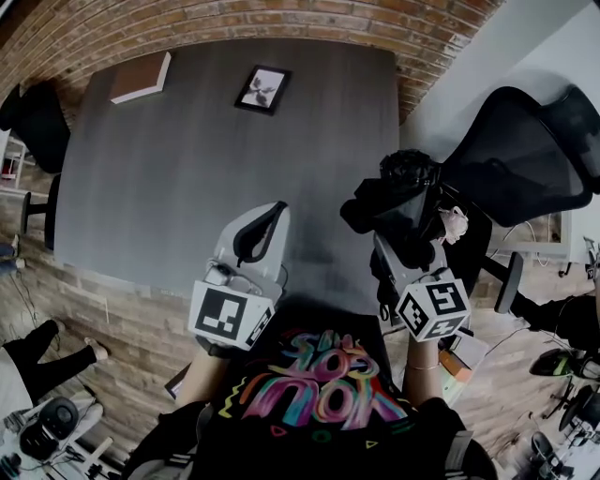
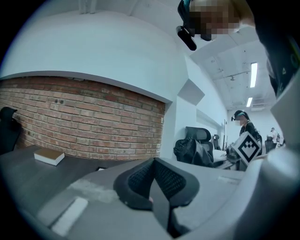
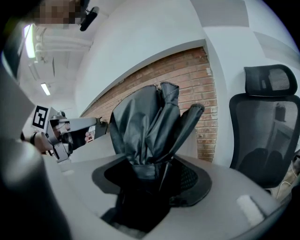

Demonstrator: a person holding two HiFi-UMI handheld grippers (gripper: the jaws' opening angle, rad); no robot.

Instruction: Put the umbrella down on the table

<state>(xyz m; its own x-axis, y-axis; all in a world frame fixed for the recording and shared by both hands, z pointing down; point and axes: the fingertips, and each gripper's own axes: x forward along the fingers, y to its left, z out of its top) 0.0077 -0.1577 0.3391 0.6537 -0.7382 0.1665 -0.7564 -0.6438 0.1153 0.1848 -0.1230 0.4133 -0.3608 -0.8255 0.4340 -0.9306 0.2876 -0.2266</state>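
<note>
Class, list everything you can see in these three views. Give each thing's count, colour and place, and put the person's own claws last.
Table: one, dark grey, centre of the head view.
Book: one, brown cover, table's far left corner.
Picture frame: one, black, on the table, right of the book.
Office chair: one, black mesh, right of the table.
Second chair: one, black, left of the table.
Brick wall: one, red-brown, beyond the table.
Umbrella: one, black, folded, by the table's right edge.
Left claw: one, grey with black pads, shut, empty, over the table's near edge.
Right claw: one, same colours, shut on the umbrella.
</note>
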